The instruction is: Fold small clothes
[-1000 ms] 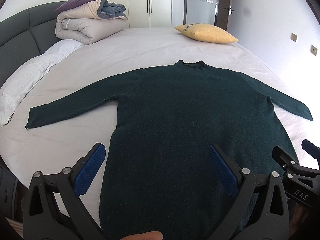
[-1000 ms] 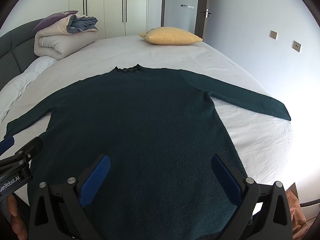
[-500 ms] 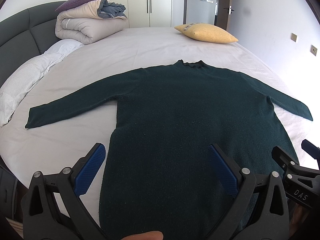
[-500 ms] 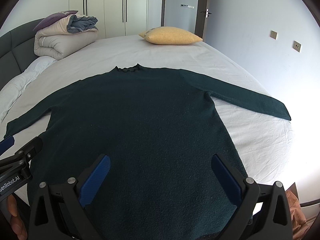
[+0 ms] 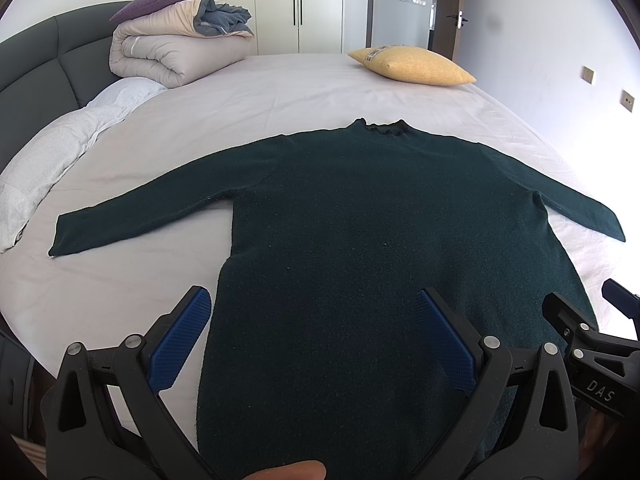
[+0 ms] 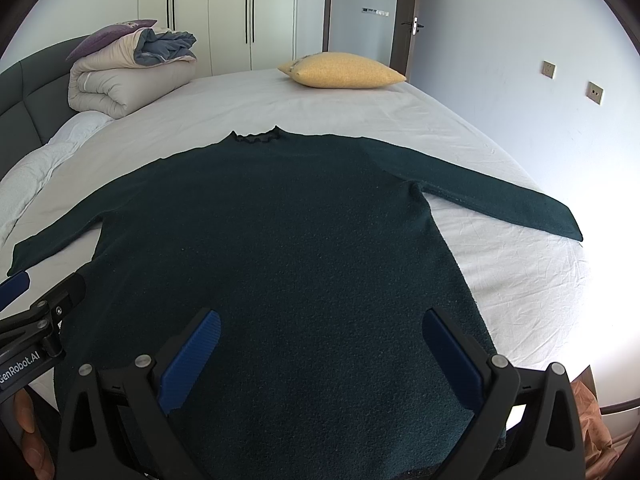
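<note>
Nothing has moved: both tongs (image 5: 312, 336) (image 6: 322, 346) stay spread above the flat sweater (image 5: 384, 240).

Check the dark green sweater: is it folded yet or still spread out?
Spread out. The sweater lies flat on the bed, both sleeves stretched sideways, no fold visible.

Dark green sweater (image 6: 276, 248) spread flat on the bed (image 6: 500, 280)

The right gripper (image 6: 320, 344) hovers over the hem, its blue fingers (image 6: 190, 362) wide apart and empty; both sleeves reach outward, the collar points toward a yellow pillow (image 6: 344, 70), a folded duvet (image 6: 120, 80) sits far left, and the left gripper (image 6: 28, 320) shows at the left edge
</note>
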The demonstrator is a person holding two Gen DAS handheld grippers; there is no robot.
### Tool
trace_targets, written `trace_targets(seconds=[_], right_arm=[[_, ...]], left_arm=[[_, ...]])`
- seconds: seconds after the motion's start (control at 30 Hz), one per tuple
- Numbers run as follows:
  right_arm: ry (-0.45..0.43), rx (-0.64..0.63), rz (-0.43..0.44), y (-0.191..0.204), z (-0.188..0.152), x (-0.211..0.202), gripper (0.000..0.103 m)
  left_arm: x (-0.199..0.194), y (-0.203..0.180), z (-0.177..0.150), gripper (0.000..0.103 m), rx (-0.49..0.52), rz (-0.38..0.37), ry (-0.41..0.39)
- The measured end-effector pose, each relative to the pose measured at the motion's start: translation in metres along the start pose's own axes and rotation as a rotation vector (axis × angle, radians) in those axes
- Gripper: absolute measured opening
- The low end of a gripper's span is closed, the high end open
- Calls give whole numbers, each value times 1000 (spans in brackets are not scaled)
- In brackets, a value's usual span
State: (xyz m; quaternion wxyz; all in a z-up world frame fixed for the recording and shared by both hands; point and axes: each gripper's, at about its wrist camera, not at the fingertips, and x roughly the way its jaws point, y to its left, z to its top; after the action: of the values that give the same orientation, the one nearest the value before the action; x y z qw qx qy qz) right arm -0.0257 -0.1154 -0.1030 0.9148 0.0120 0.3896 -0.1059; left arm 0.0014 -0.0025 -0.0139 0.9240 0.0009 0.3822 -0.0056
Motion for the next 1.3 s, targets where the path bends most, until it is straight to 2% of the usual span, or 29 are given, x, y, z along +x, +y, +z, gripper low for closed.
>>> trace_targets(seconds=[0.47, 0.6, 0.73, 0.83, 0.97, 1.1, 1.2, 1.3], right_arm=[[17, 8, 16, -5, -2, 8, 103], [-10, 84, 49, -37, 10, 13, 103], [-35, 250, 36, -119, 24, 25, 103], [-35, 402, 12, -195, 30, 36, 103], [-57, 682, 8, -308, 25, 55, 103], [-42, 1008, 106, -399, 0, 89, 103], [-63, 1150, 171, -433, -12, 110, 101], [-108, 1137, 154, -437, 1, 114, 101]], left_arm=[[17, -8, -6, 103, 3, -3, 35], [29, -9, -4, 103, -18, -107, 47], [50, -1, 7, 103, -89, -207, 103], [67, 6, 14, 103, -145, -240, 116], [79, 12, 25, 103, -169, -229, 78], [102, 10, 38, 103, -145, -211, 197], [111, 15, 45, 103, -179, -227, 159], [122, 15, 52, 103, -179, -221, 167]])
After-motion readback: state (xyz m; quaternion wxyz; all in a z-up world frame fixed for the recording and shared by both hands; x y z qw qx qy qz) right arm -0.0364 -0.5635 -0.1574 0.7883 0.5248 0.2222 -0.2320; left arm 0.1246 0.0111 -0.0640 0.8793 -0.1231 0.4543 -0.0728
